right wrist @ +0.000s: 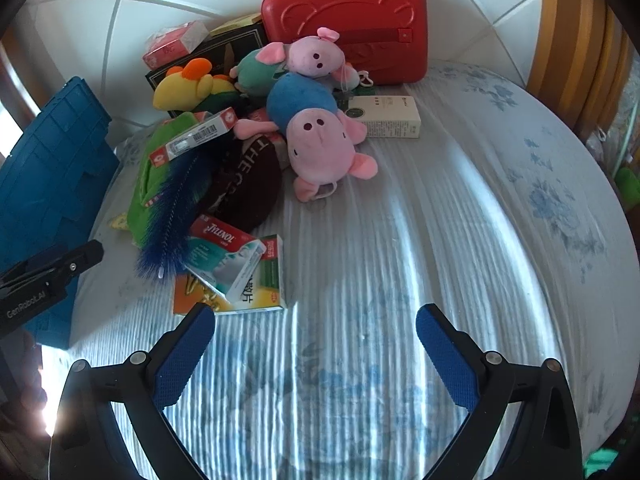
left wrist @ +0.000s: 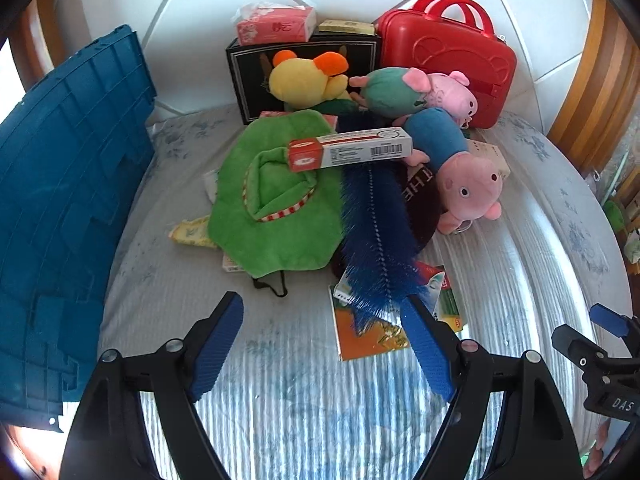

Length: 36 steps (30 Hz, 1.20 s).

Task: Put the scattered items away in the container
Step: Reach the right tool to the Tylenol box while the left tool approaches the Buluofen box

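A: Where do the two grippers stand?

B: Both hang over the near part of the bed (right wrist: pixel 460 208), above bare striped cover. The left gripper (left wrist: pixel 322 326) has its jaws spread, nothing between the blue pads; its right fingertip sits just at the near end of the blue bristle brush (left wrist: pixel 376 232), whether touching I cannot tell. The right gripper (right wrist: pixel 316 326) is spread wide too, empty, its left fingertip just near the medicine boxes (right wrist: pixel 240 268).

A: And the scattered things?

B: Heaped in the middle and far part of the bed. A green cloth hat (left wrist: pixel 276 204) lies left, with a long red-and-white carton (left wrist: pixel 350 148) resting across its far edge and the brush. Right of the brush is a dark brown cap (right wrist: pixel 248 184), and on its right side a pink pig plush in a blue top (right wrist: pixel 316 140). Behind it lies a second pig plush in green (left wrist: pixel 404 90), beside a yellow duck plush (left wrist: pixel 308 78).

A: What is at the far side?

B: A black box (left wrist: pixel 248 68) with a red tissue pack (left wrist: pixel 276 24) on top, and a red hard case (right wrist: pixel 348 20) standing against the white wall. A white carton (right wrist: pixel 390 118) lies right of the blue-topped pig.

A: The container?

B: The blue crate (left wrist: pixel 68 200) stands at the left edge of the bed, well left of the heap; only its ribbed outer wall shows
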### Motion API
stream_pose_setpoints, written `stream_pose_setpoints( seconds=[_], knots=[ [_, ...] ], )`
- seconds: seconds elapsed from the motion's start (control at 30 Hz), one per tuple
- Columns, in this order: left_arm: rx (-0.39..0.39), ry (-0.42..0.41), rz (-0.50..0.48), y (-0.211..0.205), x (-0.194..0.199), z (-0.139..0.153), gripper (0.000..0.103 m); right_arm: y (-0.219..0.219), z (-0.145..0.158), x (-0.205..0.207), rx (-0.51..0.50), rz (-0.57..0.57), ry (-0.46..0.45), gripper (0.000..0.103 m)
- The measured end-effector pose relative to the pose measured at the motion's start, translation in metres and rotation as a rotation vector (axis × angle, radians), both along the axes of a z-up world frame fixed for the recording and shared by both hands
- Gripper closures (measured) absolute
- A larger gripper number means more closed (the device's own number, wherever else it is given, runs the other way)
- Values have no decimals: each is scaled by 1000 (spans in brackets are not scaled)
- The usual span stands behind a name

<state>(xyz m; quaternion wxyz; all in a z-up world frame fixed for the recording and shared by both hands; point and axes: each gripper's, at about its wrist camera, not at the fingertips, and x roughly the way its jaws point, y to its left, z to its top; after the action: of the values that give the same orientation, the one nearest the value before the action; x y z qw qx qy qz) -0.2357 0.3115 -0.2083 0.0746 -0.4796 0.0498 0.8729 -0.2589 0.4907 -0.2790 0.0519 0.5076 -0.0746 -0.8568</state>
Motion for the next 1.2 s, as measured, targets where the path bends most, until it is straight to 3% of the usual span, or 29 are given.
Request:
stream_pose_setpoints(
  seconds=[0.1, 0.13, 0.2, 0.3, 0.57, 0.73, 0.9, 0.97, 1.1, 1.2],
  knots=[
    [-16, 10, -14, 11, -6, -14, 22, -3, -12, -11, -3, 31, -12, 2],
    [-35, 0, -15, 13, -8, -23, 22, -5, -19, -15, -5, 43, -21, 7],
    [-67, -47, -9, 11, -12, -44, 22, -9, -37, -28, -14, 62, -55, 34],
    [-85, -120, 16, 0, -17, -73, 23, -14, -64, -55, -6, 73, -96, 39],
    [-71, -226, 40, -13, -12, -118, 29, -30, -114, -113, 93, 86, -135, 39],
    [-76, -174, 51, -14, -14, -118, 29, -44, -125, -96, 140, 124, -156, 39],
    [-141, -128, 142, -40, -31, -114, 29, -73, -125, -68, 96, 209, -178, 39],
    [-159, -127, 185, -55, -38, -110, 30, -96, -124, -52, 34, 278, -194, 39],
    [-139, -100, 262, -88, -32, -91, 30, -147, -123, -16, -126, 434, -242, 35],
    [-125, -93, 286, -101, -16, -81, 30, -158, -116, -1, -118, 433, -214, 35]
  ],
)
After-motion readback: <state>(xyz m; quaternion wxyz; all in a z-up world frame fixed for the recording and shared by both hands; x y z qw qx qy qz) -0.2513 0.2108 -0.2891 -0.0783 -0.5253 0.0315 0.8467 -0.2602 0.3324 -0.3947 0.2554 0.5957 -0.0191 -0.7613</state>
